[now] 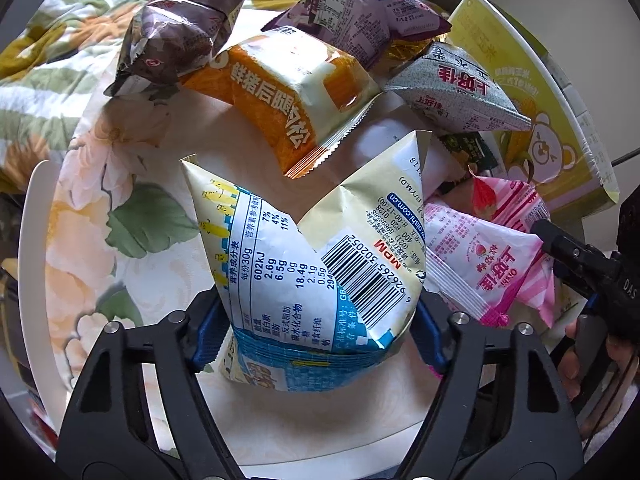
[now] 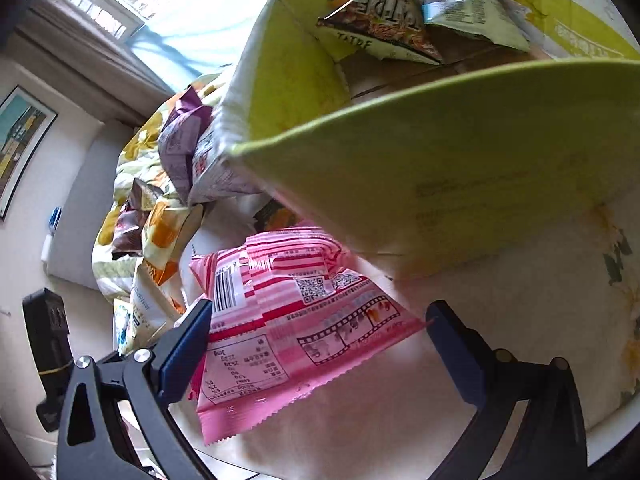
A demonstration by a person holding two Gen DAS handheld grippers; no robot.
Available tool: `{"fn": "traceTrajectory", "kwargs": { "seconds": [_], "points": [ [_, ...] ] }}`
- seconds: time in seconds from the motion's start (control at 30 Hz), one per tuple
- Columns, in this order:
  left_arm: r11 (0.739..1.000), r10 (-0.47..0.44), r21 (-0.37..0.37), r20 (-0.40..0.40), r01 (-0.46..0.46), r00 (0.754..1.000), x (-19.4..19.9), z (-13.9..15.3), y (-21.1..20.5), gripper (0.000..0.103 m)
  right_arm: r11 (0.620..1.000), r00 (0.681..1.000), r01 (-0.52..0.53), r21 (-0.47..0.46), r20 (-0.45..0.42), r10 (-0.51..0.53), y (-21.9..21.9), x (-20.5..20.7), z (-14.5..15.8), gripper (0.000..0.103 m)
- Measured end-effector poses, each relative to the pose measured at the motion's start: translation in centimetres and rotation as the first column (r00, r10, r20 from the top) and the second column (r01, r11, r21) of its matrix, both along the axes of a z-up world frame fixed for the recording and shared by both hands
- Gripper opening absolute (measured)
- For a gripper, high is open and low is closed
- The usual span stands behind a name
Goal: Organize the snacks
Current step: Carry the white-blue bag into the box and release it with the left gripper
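Observation:
My left gripper (image 1: 320, 332) is shut on a cream and blue snack bag (image 1: 316, 256), which stands up between its blue pads above the table. My right gripper (image 2: 320, 320) is open around a pink striped snack bag (image 2: 292, 312) that lies on the table; the left pad touches the bag, the right pad stands apart. The same pink bag (image 1: 488, 256) shows in the left wrist view, with the right gripper (image 1: 576, 256) at its right. A yellow-green cardboard box (image 2: 460, 168) lies just behind the pink bag and holds two bags (image 2: 404, 24).
An orange bag (image 1: 296, 92), a brown bag (image 1: 176, 36), a purple bag (image 1: 368, 12) and a grey-white bag (image 1: 456, 88) lie further back on the round floral-cloth table (image 1: 116, 208). The box (image 1: 532, 96) stands at the right. A white chair back (image 1: 36, 264) is at the left.

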State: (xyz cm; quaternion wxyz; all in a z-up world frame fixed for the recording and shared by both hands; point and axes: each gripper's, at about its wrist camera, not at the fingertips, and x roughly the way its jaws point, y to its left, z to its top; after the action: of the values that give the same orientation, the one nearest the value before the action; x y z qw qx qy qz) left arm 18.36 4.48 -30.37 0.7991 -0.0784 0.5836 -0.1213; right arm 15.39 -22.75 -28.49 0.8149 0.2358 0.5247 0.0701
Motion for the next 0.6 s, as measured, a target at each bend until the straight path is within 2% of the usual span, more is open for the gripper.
{"fn": "traceTrajectory", "kwargs": {
  "seconds": [0.33,0.6],
  "points": [
    [1.0,0.017,-0.007,-0.003,-0.017,1.0,-0.5,0.9,1.4,0.071,1.0,1.0,-0.023,0.002,0.011,0.023,0.8,0.6,-1.0,0.103],
    [1.0,0.013,-0.01,-0.005,-0.014,1.0,-0.4,1.1,1.5,0.071,0.994,0.996,-0.073,-0.078,0.041,0.077,1.8,0.5,-1.0,0.102]
  ]
}}
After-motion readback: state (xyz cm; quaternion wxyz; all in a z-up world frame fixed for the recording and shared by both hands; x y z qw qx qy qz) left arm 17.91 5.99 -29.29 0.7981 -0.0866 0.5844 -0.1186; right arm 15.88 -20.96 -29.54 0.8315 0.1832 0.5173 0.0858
